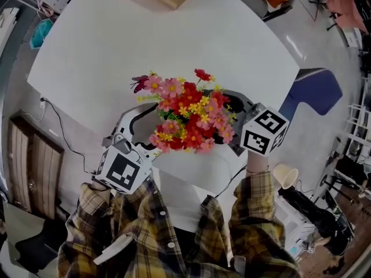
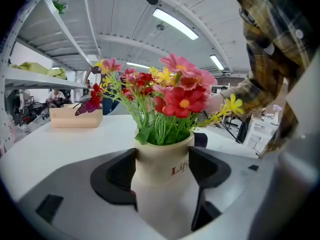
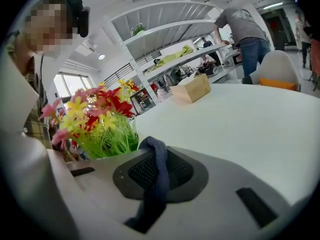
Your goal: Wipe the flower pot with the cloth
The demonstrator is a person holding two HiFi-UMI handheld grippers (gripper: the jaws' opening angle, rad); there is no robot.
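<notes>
- Left gripper (image 2: 163, 176) jaws clamp the cream flower pot (image 2: 159, 160), flowers (image 2: 172, 91) upright.
- Right gripper (image 3: 154, 186) jaws clenched on a dark blue cloth (image 3: 160, 159), near the flowers.
- White surface (image 1: 116, 39) beneath.

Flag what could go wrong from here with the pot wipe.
1. The left tongs clamp the flower pot just under its rim, so a sideways wipe might twist it or make it slip.
2. The right tongs pinch only a narrow fold of the cloth. It may pull free, or bare jaw may rub the pot.
3. The flowers spread wide above both tongs and could snag.
</notes>
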